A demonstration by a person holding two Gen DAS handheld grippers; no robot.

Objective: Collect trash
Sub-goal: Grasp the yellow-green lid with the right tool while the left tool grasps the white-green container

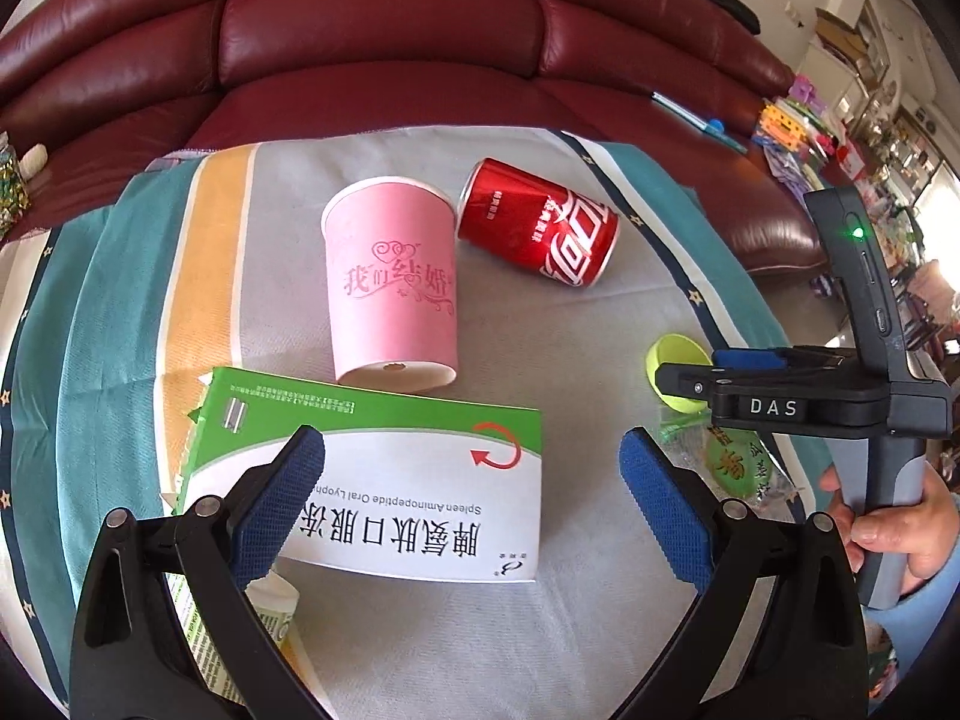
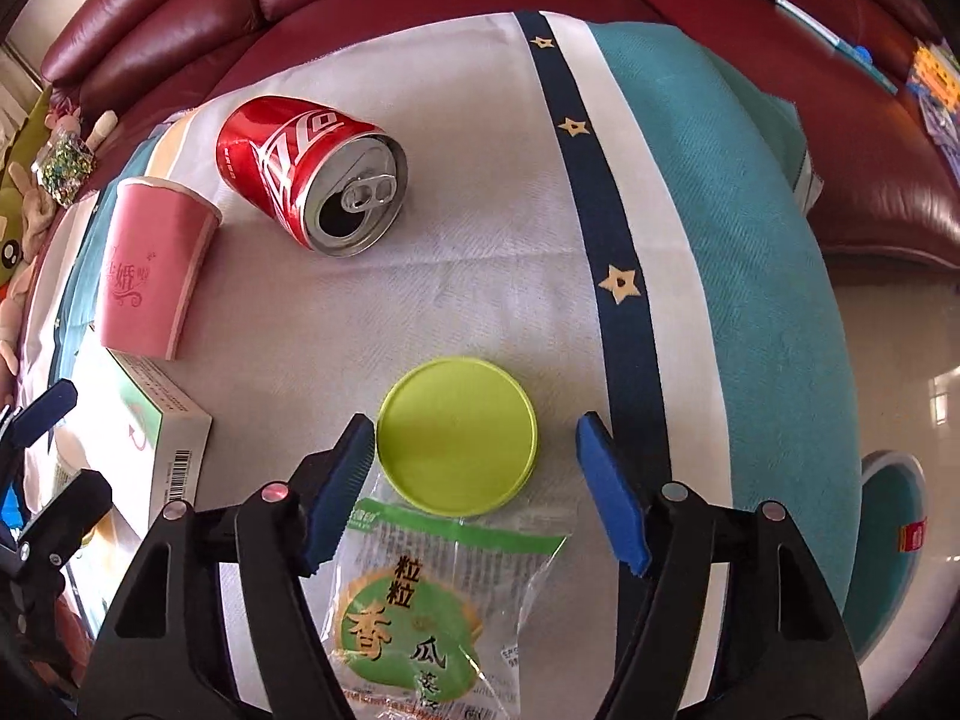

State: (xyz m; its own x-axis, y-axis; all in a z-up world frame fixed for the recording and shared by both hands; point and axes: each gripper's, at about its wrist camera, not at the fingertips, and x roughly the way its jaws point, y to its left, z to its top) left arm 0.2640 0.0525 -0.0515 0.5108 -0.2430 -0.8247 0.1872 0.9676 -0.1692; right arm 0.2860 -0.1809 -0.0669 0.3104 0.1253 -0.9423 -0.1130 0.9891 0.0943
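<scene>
My left gripper (image 1: 471,501) hangs with its pads spread wide over the green-and-white medicine box (image 1: 384,480). The left pad covers the start of the box's print; neither pad presses on it. Under that arm a white tube or bottle (image 1: 273,600) peeks out, mostly hidden, so I cannot read what it is.

My right gripper (image 2: 474,492) has its pads apart too, nothing clamped. Between them lie the clear snack wrapper (image 2: 432,612), its lower end cut off by the frame edge, and just beyond it the lime-green lid (image 2: 456,438). The left pad stands just beside the lid's rim; whether it touches I cannot tell.

Farther out on the striped cloth (image 2: 720,240) the pink paper cup (image 1: 393,282) lies on its side, and the red cola can (image 2: 306,174) lies beside it, its opened top toward my right camera. Behind, the maroon leather sofa (image 1: 384,30) fills the back; items at its far ends are too blurred to name.
</scene>
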